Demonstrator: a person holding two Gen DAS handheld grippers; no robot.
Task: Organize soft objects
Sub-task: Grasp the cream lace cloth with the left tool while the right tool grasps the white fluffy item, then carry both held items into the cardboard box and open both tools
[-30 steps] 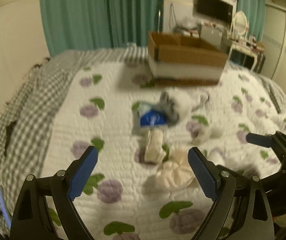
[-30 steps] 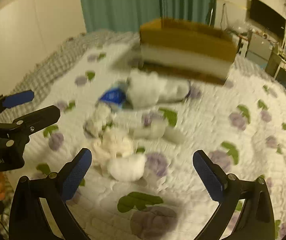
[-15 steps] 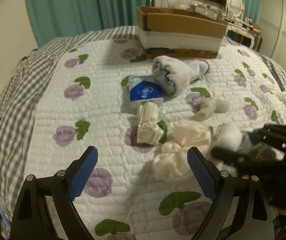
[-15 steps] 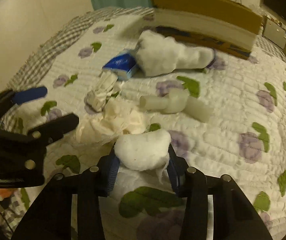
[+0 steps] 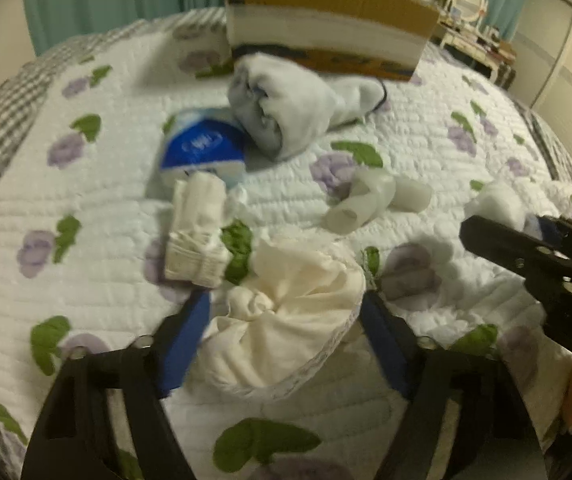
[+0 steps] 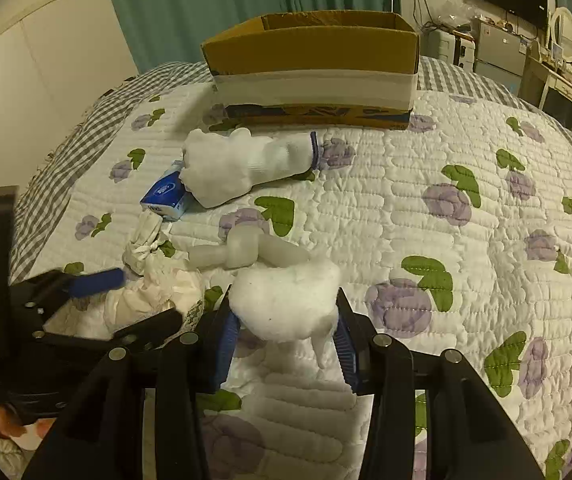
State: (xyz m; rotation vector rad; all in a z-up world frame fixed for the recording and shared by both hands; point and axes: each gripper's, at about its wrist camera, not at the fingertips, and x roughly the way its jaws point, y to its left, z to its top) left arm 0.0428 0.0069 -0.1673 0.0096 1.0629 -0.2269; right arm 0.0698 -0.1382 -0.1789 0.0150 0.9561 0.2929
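Cotton wad (image 6: 286, 300): clamped between the blue pads of the right gripper (image 6: 286, 326), closed on it from both sides and holding it clear of the quilted bed (image 6: 465, 240). Cream cloth bundle (image 5: 286, 316): lying on the quilt directly between the fingers (image 5: 184, 340) of the left gripper (image 5: 284, 340), which stand half open and straddle it; firm contact cannot be confirmed. Open cardboard box (image 6: 313, 64): straight ahead of both grippers at the far end of the bed, beyond the rolled white sock (image 6: 242, 164), tissue pack (image 6: 166, 196) and foam tubes (image 6: 246, 250). The right gripper, already loaded, probably travels first.
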